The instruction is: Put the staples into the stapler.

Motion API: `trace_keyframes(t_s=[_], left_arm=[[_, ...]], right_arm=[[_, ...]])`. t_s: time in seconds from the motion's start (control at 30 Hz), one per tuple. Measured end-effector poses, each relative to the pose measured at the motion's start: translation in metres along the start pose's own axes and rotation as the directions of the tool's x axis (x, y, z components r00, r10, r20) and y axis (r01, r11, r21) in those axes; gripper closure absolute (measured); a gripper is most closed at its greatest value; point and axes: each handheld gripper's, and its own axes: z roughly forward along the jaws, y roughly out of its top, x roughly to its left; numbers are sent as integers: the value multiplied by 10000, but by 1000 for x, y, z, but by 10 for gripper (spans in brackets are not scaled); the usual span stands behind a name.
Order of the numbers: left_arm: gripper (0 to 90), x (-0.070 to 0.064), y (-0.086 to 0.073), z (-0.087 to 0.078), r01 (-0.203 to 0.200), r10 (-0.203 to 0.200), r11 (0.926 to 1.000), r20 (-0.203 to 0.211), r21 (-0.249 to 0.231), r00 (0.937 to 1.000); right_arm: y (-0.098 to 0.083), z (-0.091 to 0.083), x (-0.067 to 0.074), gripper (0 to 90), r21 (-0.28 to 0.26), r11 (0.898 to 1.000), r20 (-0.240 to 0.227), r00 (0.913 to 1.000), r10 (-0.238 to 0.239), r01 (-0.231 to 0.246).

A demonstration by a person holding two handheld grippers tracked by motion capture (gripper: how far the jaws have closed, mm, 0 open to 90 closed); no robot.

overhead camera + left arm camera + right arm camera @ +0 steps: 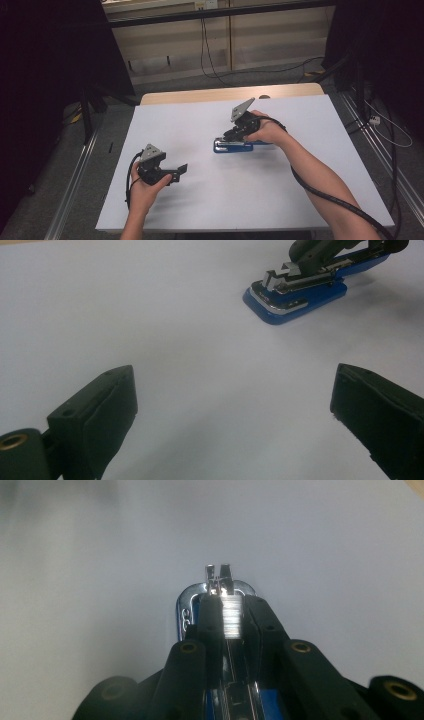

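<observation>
The stapler (pixel 233 145), stiff, smooth metal best pinched across its narrow rail, lies mid-table toward the far edge, right gripper (pixel 226 611) clamped on it, left gripper (pixel 234 405) gaping.

Both grippers (pixel 181 170) (pixel 231 136) black, each topped by a grey three-cornered plate, brass-ringed screw holes, thick black cable trailing; forearms bare.

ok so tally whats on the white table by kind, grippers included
blue stapler: 1, lying flat on the table
grippers: 2, the right gripper shut on the stapler's metal staple track, the left gripper open beside it
total: 3
</observation>
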Motion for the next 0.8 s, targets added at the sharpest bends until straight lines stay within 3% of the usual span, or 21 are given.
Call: trace_keyframes(t_s=[0.8], left_arm=[[51,1,0,0,26,-26,10000,-40,7,10000]], right_arm=[[5,5,2,790,13,9999,-91,9999,-107,107]])
